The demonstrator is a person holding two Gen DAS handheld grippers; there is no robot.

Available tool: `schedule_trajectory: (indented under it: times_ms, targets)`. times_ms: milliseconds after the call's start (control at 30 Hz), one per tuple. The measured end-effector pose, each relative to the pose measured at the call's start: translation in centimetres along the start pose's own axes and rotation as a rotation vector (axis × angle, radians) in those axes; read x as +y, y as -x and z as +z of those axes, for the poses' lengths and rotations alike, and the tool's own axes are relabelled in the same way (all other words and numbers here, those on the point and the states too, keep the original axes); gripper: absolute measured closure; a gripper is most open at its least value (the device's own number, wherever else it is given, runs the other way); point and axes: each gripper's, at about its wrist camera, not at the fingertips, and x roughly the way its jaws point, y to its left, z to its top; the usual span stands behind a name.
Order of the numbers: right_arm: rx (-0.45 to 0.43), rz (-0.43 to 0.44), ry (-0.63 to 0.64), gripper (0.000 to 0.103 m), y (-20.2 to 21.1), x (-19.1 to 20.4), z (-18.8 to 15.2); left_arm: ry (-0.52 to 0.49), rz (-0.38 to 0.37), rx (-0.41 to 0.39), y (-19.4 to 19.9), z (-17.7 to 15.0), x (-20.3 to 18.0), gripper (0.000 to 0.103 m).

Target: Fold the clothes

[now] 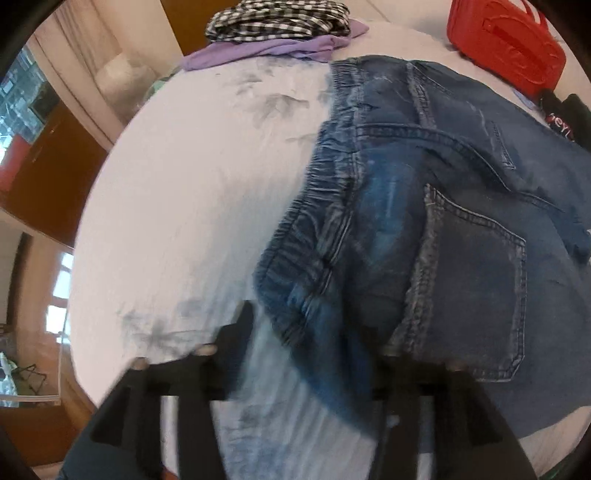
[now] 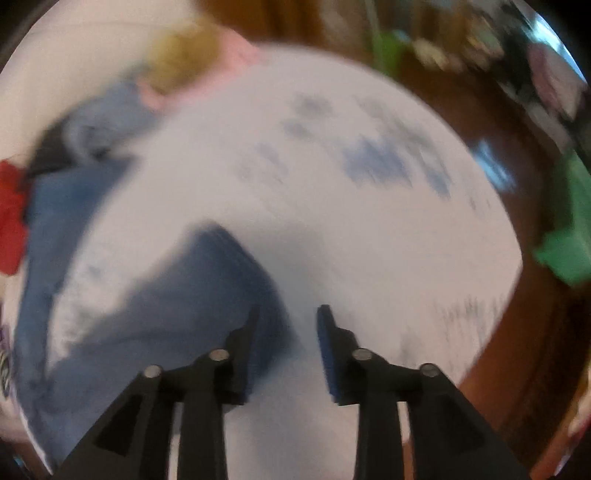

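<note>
Blue jeans point(image 1: 424, 206) lie on a white bed sheet point(image 1: 192, 206), waistband to the left, a back pocket showing. My left gripper point(image 1: 314, 339) is open at the lower corner of the waistband; its right finger is hidden under the denim, and the cloth lies between the jaws. In the blurred right wrist view, a jeans leg point(image 2: 177, 295) runs from the lower left to the left finger. My right gripper point(image 2: 288, 325) is open just above the sheet point(image 2: 369, 229), the leg's end at its left finger.
A checked garment point(image 1: 277, 18) lies on a purple one point(image 1: 273, 50) at the far edge of the bed. A red case point(image 1: 506, 40) sits at the far right. Other blurred clothes point(image 2: 110, 114) lie at the bed's far left. Brown floor surrounds the bed.
</note>
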Motion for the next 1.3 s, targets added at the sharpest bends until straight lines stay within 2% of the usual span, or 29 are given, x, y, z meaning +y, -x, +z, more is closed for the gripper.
schedule_trajectory:
  times_ms: [67, 167, 300, 333, 567, 667, 733, 800, 833, 867, 900, 1000, 1033, 1100, 1167, 1233, 1267, 1300]
  targets:
    - [0.004, 0.022, 0.002, 0.066, -0.3, -0.4, -0.3, 0.007, 0.000, -0.041, 1.6, 0.8, 0.6, 0.030]
    - [-0.024, 0.099, 0.041, 0.061, 0.5, 0.8, 0.1, 0.015, -0.001, -0.097, 3.8, 1.9, 1.3, 0.029]
    - [-0.047, 0.144, 0.102, 0.036, 0.4, 4.0, 1.8, -0.001, -0.008, -0.059, 2.0, 2.0, -0.4, 0.029]
    - [-0.042, 0.139, 0.107, 0.034, 0.0, 4.5, 2.0, -0.005, -0.009, -0.050, 1.5, 2.0, -0.8, 0.029]
    - [0.027, 0.027, 0.055, 0.034, -2.7, 2.8, 2.0, -0.037, -0.016, 0.013, -1.6, 2.1, -3.7, 0.029]
    - [0.044, -0.011, 0.064, 0.034, -2.9, 2.2, 1.1, -0.088, 0.036, 0.005, -2.2, 1.3, -4.6, 0.029]
    - [0.058, -0.006, 0.078, 0.034, -3.1, 2.1, 0.6, -0.082, 0.039, 0.000, -2.5, 1.2, -4.6, 0.028]
    - [0.073, -0.005, 0.096, 0.034, -3.3, 2.1, 0.2, -0.044, 0.025, 0.003, -2.9, 1.3, -4.2, 0.025]
    - [0.084, -0.020, 0.113, 0.035, -3.6, 2.2, 0.1, -0.012, 0.024, 0.009, -3.1, 1.3, -3.8, 0.016]
    - [0.090, -0.042, 0.125, 0.035, -3.9, 2.1, 0.0, 0.034, 0.032, 0.020, -3.5, 1.2, -3.2, 0.002]
    - [0.091, -0.060, 0.128, 0.035, -4.0, 1.9, 0.0, 0.083, 0.027, 0.033, -3.7, 1.1, -2.4, 0.000]
    - [0.091, -0.064, 0.089, 0.035, -3.9, 0.8, 0.5, 0.188, -0.037, 0.087, -4.3, 1.2, -0.8, 0.000]
    - [0.077, -0.064, 0.088, 0.035, -3.5, 0.8, 0.8, 0.163, -0.021, 0.102, -4.1, 1.4, -1.1, 0.000]
    - [0.017, -0.065, 0.113, 0.034, -2.0, 1.3, 1.9, 0.103, 0.038, 0.115, -3.1, 2.2, -1.8, 0.008]
    - [-0.047, -0.005, 0.148, 0.033, -0.2, 2.7, 3.3, 0.027, 0.113, 0.040, -0.4, 3.7, -3.0, 0.010]
    - [-0.096, 0.068, 0.187, 0.028, 1.3, 4.6, 4.9, -0.016, 0.142, -0.052, 2.3, 5.6, -4.0, 0.010]
    - [-0.111, 0.114, 0.211, 0.026, 1.9, 6.2, 5.8, -0.037, 0.117, -0.094, 3.3, 7.0, -4.6, 0.010]
    - [-0.112, 0.165, 0.233, 0.019, 2.2, 7.9, 6.8, -0.051, 0.088, -0.114, 3.9, 8.4, -5.1, 0.010]
